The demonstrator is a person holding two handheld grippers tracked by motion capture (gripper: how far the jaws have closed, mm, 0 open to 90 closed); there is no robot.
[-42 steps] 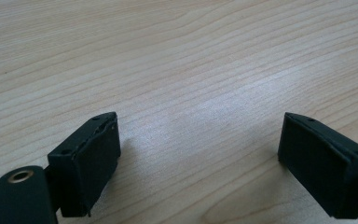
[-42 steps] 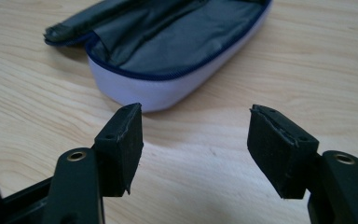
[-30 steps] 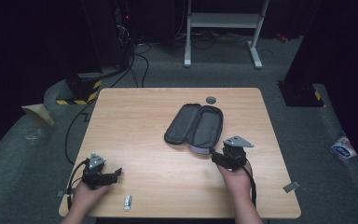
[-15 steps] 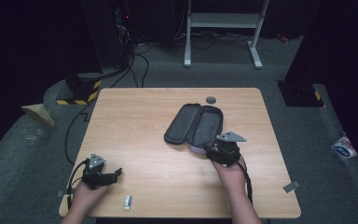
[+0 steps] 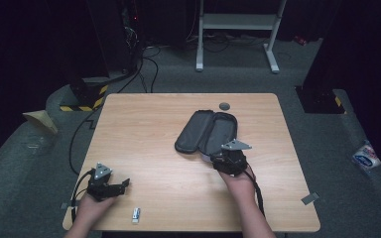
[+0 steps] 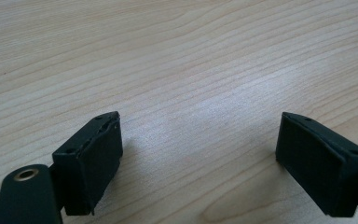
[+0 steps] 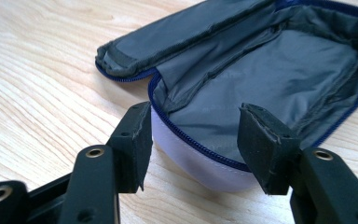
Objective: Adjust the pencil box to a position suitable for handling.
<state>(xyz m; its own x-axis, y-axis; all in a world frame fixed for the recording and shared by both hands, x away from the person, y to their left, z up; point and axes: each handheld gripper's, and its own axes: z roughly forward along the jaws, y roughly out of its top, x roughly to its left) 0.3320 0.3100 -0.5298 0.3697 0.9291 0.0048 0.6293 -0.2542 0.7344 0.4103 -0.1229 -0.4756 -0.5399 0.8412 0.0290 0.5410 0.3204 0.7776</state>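
The right gripper (image 7: 193, 135), jaws just narrowing but not yet clamped, is brought to the open zip case's (image 7: 261, 79) rim for a grasp; the left gripper (image 6: 200, 158) is held open over the table (image 6: 177, 56).

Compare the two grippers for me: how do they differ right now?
The left gripper has only bare table between its wide-set jaws; the right gripper straddles the near rim of the open case. The right's jaws have just been closing and stand narrower, pads not yet pressing. The left sits near the table's front corner, the right mid-table. Both are hand-held.
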